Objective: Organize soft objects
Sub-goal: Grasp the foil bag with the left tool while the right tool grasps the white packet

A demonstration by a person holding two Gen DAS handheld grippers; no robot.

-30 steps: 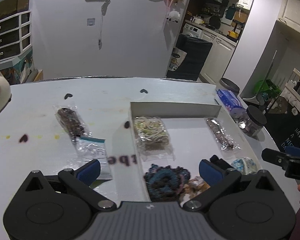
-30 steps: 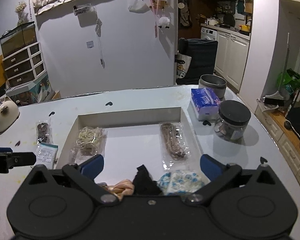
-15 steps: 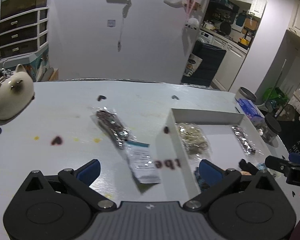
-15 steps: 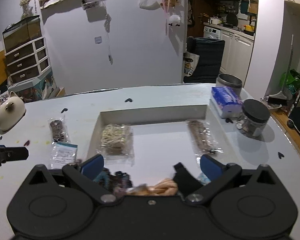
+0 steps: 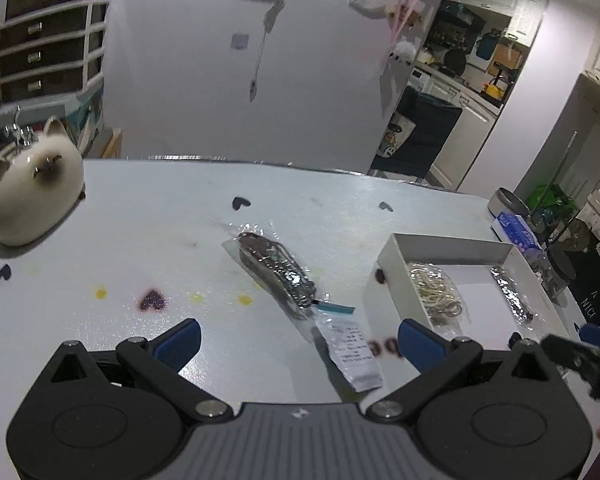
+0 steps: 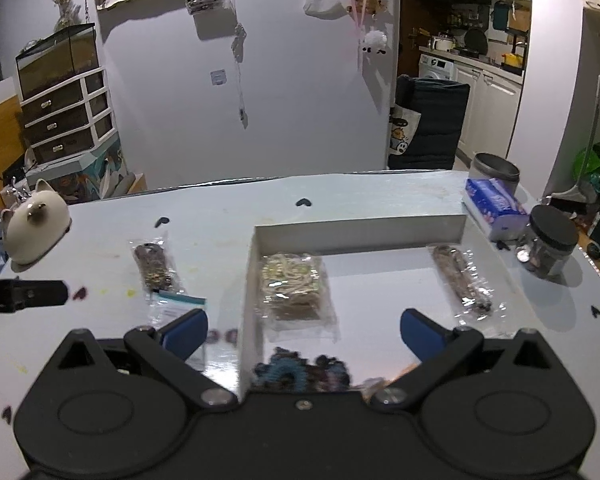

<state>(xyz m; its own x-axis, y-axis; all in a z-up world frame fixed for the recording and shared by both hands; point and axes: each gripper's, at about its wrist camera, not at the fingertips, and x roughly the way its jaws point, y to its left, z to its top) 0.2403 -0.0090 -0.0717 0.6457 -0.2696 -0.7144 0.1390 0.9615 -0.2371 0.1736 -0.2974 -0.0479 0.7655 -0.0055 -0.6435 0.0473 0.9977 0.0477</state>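
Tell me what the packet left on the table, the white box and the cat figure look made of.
Packet: clear glossy plastic film, going by the glare and crinkles; its dark contents look like cord or beads, which is unclear.
White box: thin, flat, matte walls with sharp corners, probably cardboard.
Cat figure: smooth, cream, rounded and slightly shiny, likely glazed ceramic, possibly hard plastic.

Both views are dim with a cool bluish cast. The kitchen doorway at upper right is the brightest area. Fisheye distortion bends walls and furniture toward the dark corners. The left wrist view is smeared, its upper wall softest. Glare streaks the worktop [image 5: 148, 240] and the plastic packet [image 5: 276, 272] at centre frame.
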